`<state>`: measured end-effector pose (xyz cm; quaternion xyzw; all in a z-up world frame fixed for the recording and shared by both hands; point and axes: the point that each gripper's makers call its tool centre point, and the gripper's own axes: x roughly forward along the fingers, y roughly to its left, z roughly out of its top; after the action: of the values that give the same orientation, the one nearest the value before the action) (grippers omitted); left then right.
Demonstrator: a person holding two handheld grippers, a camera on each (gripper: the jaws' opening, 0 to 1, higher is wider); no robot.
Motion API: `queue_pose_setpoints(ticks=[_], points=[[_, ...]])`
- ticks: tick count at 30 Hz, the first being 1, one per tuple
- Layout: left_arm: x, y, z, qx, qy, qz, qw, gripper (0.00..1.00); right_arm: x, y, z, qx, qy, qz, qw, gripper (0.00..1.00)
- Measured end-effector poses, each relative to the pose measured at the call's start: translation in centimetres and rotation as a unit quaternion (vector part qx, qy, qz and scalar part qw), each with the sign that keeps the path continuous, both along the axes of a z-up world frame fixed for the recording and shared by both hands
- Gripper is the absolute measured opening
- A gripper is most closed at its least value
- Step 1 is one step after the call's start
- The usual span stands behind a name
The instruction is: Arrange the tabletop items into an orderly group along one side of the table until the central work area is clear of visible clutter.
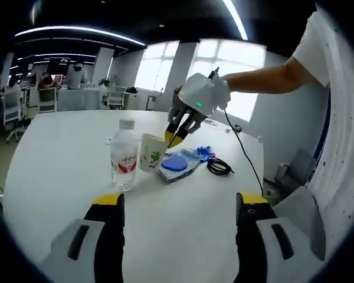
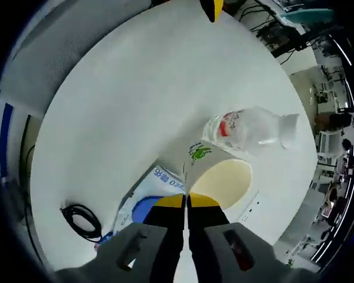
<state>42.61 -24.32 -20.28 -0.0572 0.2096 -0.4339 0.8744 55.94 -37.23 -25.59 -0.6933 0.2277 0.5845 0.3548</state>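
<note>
bright windows (image 1: 224, 71), office chairs (image 1: 47, 99), curved ceiling lights (image 1: 76, 29)

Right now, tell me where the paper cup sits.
In the left gripper view the paper cup stands mid-table between the water bottle and the blue packet, with the right gripper at its rim.

the table (image 1: 59, 153) is smooth, matt white. the bottle (image 1: 124, 156) is clear, glossy plastic with a printed label. the cup (image 1: 151, 151) looks like matt paper, cream inside. the packet (image 1: 180, 163) is shiny plastic film. the cable (image 1: 218, 167) is black, slightly glossy.
</note>
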Motion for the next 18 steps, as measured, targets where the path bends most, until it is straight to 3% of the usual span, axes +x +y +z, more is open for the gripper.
queue_pose_setpoints(ticks=[10,18], points=[[0.4,-0.5,-0.3,-0.007,0.004,-0.001,1.0000,0.78,1.0,0.0,-1.9,-0.043,-0.011,0.049,0.9978,0.00],[0.4,-0.6,-0.6,-0.011,0.008,-0.001,0.9999,0.78,1.1,0.3,-2.7,-0.055,-0.015,0.061,0.9965,0.00]])
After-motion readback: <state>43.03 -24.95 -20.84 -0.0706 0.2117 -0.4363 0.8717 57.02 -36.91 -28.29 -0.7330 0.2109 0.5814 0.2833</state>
